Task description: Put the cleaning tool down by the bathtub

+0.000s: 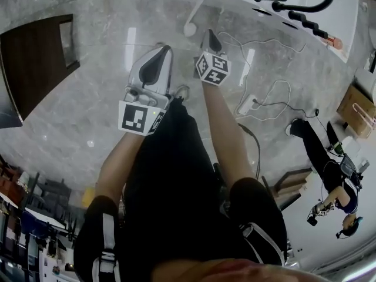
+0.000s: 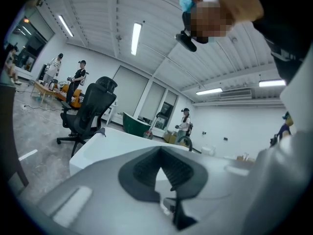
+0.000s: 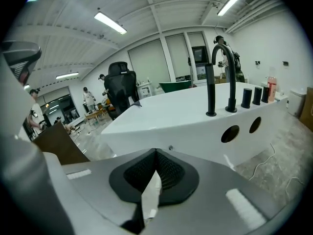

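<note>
Grey marble floor (image 1: 76, 116) ran throughout; dark wood panel (image 1: 35, 63) stood at 10 o'clock, cables (image 1: 276, 96) at 2 (loosely tangled); ceiling strip lts (image 2: 136, 38) were on.

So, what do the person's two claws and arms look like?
The left claw and right claw have light grey bodies with dark ribbed pads. Each carries a cube of black-and-white square markers. The person wears black short sleeves.
</note>
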`<state>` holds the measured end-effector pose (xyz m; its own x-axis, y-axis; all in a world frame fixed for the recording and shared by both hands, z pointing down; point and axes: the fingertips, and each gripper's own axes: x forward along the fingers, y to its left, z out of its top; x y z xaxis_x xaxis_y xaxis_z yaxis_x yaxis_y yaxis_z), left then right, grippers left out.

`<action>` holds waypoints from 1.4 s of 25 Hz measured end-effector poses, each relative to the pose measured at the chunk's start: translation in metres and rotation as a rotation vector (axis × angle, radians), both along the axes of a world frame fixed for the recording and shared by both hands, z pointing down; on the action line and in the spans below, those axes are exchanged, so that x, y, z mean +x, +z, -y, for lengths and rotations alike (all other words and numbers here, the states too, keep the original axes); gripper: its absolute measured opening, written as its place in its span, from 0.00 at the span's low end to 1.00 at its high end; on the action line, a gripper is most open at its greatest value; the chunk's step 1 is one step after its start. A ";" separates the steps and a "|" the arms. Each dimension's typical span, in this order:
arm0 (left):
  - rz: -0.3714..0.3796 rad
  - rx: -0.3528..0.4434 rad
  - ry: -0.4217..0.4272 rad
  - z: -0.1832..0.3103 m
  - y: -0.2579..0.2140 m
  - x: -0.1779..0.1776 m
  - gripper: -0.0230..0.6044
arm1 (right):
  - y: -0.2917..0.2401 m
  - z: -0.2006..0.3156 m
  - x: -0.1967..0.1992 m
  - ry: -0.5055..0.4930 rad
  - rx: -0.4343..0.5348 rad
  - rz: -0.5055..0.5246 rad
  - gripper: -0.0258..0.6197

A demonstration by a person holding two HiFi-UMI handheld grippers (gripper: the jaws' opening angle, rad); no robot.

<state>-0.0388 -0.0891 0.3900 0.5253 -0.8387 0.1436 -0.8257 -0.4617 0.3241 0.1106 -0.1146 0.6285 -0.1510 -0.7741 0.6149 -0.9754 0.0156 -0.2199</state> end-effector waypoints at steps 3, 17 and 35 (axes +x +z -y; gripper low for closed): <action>-0.004 0.001 -0.001 -0.014 -0.020 0.005 0.05 | -0.031 -0.015 -0.001 -0.001 0.010 0.013 0.04; 0.003 0.066 -0.018 -0.086 -0.108 0.012 0.05 | -0.175 -0.078 0.008 -0.009 0.136 0.054 0.04; -0.014 0.119 0.040 -0.219 -0.192 0.059 0.05 | -0.351 -0.201 0.034 -0.036 0.327 0.131 0.04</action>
<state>0.0206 0.1298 0.1985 0.5597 -0.8278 0.0371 -0.8018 -0.5297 0.2766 0.1447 0.0861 0.2778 -0.2426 -0.9197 0.3087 -0.9369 0.1396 -0.3204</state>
